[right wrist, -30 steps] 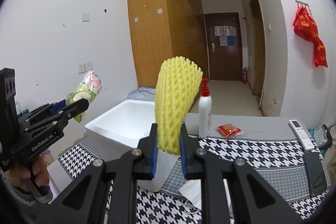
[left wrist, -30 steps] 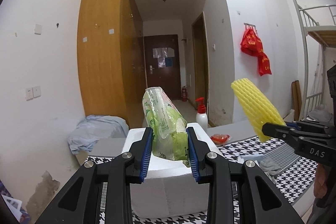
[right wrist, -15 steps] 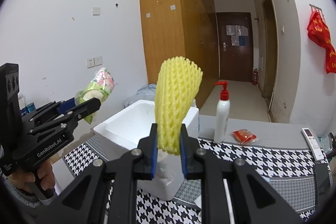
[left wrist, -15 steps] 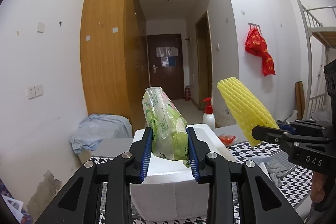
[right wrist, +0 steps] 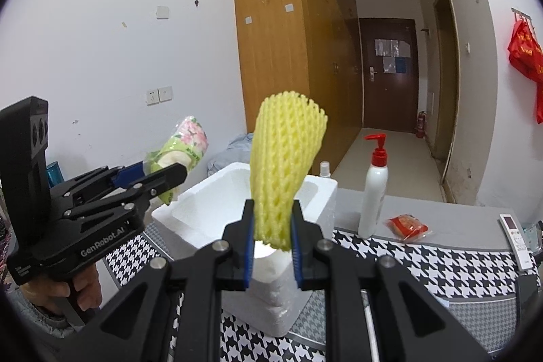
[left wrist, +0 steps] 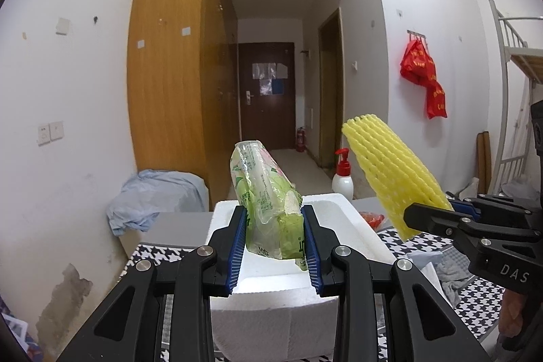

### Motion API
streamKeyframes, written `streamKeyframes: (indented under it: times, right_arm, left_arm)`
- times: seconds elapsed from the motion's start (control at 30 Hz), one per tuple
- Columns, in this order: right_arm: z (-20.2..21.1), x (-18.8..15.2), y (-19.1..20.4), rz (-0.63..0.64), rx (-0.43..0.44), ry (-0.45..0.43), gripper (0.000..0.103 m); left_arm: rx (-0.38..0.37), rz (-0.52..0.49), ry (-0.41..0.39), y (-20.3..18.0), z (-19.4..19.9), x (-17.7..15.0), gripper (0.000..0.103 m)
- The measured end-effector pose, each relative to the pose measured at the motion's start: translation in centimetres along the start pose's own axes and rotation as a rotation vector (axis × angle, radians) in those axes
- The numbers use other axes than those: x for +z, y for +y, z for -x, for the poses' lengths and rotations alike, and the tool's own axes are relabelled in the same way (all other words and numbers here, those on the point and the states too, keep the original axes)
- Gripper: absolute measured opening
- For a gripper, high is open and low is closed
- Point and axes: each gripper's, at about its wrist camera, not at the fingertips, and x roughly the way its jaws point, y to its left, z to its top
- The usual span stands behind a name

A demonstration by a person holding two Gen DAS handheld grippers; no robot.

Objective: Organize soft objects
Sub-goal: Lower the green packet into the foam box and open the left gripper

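My left gripper [left wrist: 273,238] is shut on a green tissue pack [left wrist: 264,195], held upright in the air in front of the white foam box [left wrist: 271,294]. My right gripper [right wrist: 271,234] is shut on a yellow foam fruit net [right wrist: 283,158], held upright over the near corner of the foam box [right wrist: 207,209]. In the left wrist view the right gripper [left wrist: 431,216] and its net [left wrist: 387,172] are at the right. In the right wrist view the left gripper [right wrist: 163,173] and the tissue pack [right wrist: 181,145] are at the left.
The box stands on a houndstooth cloth [right wrist: 424,263] on a table. A white pump bottle [right wrist: 375,189], a red packet [right wrist: 407,226] and a remote [right wrist: 516,240] lie behind it. A grey cloth [left wrist: 451,273] is at the right. A wooden wardrobe [left wrist: 176,97] and bunk bed [left wrist: 519,56] stand around.
Both grippers have moved closer to the foam box and toward each other. The pump bottle and red packet have shifted right in the right wrist view. Both grips are unchanged.
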Motion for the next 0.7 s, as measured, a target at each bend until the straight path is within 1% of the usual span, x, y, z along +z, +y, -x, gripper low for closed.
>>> streamKeyframes:
  times: [0.43, 0.53, 0.6, 0.63, 0.67, 0.7]
  right_arm:
    - [-0.7, 0.2, -0.2, -0.009, -0.026, 0.015, 0.022]
    - [-0.7, 0.2, -0.3, -0.011, -0.031, 0.016, 0.022]
    - [-0.8, 0.2, -0.4, -0.011, -0.035, 0.019, 0.022]
    - [-0.8, 0.2, -0.5, -0.012, -0.036, 0.019, 0.022]
    - [-0.8, 0.2, -0.6, -0.013, -0.037, 0.019, 0.022]
    - [-0.7, 0.2, -0.6, -0.011, -0.038, 0.019, 0.022]
  left_arm:
    - [-0.027, 0.014, 0.058, 0.3, -3.0, -0.2, 0.034]
    - [-0.036, 0.005, 0.07, 0.1, -3.6, -0.1, 0.036]
    - [-0.037, 0.013, 0.082, 0.1, -3.9, -0.2, 0.044]
    - [-0.033, 0.016, 0.081, 0.2, -3.9, -0.2, 0.054]
    - [-0.023, 0.017, 0.071, 0.3, -3.8, -0.1, 0.06]
    - [-0.018, 0.016, 0.061, 0.2, -3.6, -0.1, 0.063]
